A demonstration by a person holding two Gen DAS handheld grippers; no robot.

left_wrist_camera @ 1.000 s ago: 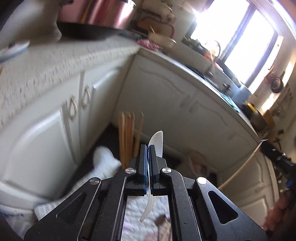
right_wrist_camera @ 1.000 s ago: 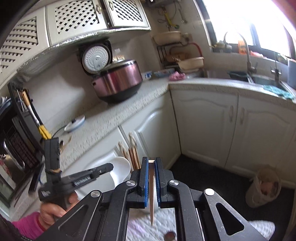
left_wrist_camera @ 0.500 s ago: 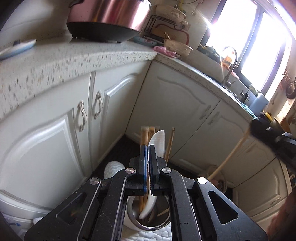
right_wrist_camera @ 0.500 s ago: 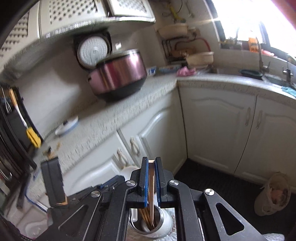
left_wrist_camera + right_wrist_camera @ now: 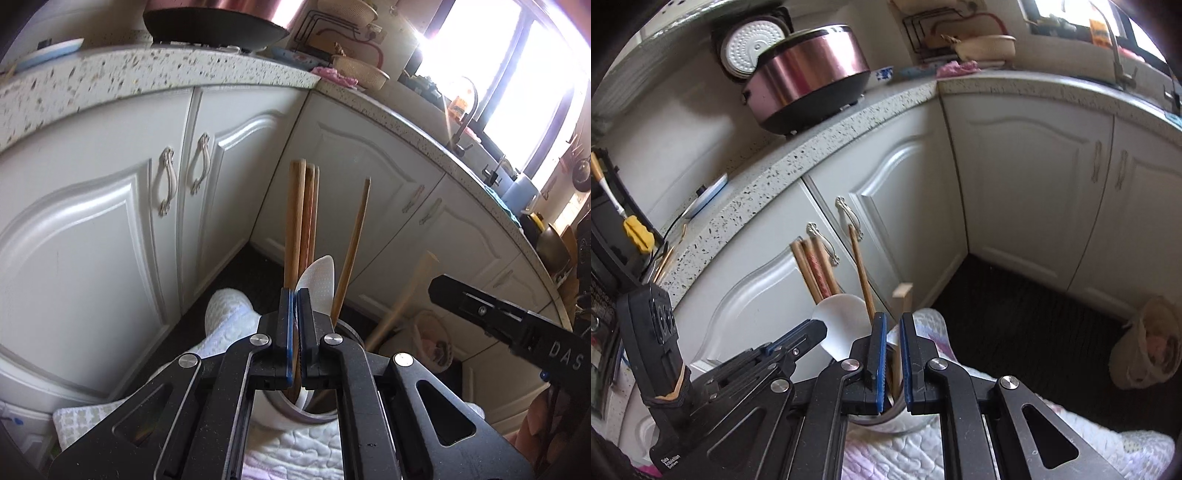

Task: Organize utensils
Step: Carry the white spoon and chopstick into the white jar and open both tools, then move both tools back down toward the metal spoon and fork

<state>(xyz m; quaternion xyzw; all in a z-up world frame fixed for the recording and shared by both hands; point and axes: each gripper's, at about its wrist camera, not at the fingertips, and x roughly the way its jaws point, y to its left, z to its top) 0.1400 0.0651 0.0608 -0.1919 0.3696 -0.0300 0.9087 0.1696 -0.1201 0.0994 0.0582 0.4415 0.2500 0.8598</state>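
- Your left tongs are clamped tight on the thin handle of the white spoon; its bowl rises just beyond the tips and its lower end already reaches into the cup. I judge you hold it upright so it drops in beside what already stands there.
- Your right tongs have the pale stick between the jaws, and the jaws are opening; a gap shows on both sides of it, so I read this as a release rather than a grip.
- The cup sits directly under both tongs on a quilted cloth. It holds a bundle of chopsticks beyond and left of the right tongs, with one lone chopstick leaning just beside the left jaw.
- Holding both tools steeply nose-down over the mouth looks deliberate: long things go in end first and then stand by themselves.
- Hidden: the tongs' frames cover most of the cup, so you cannot see its bottom, how full it is, or whether the stick's foot rests on anything.
- The spoon's handle is lost between the left pads; only its bowl and a curve below are clear.
- In the left view the stick is blurred, and the right tool's body cuts off its lower part.
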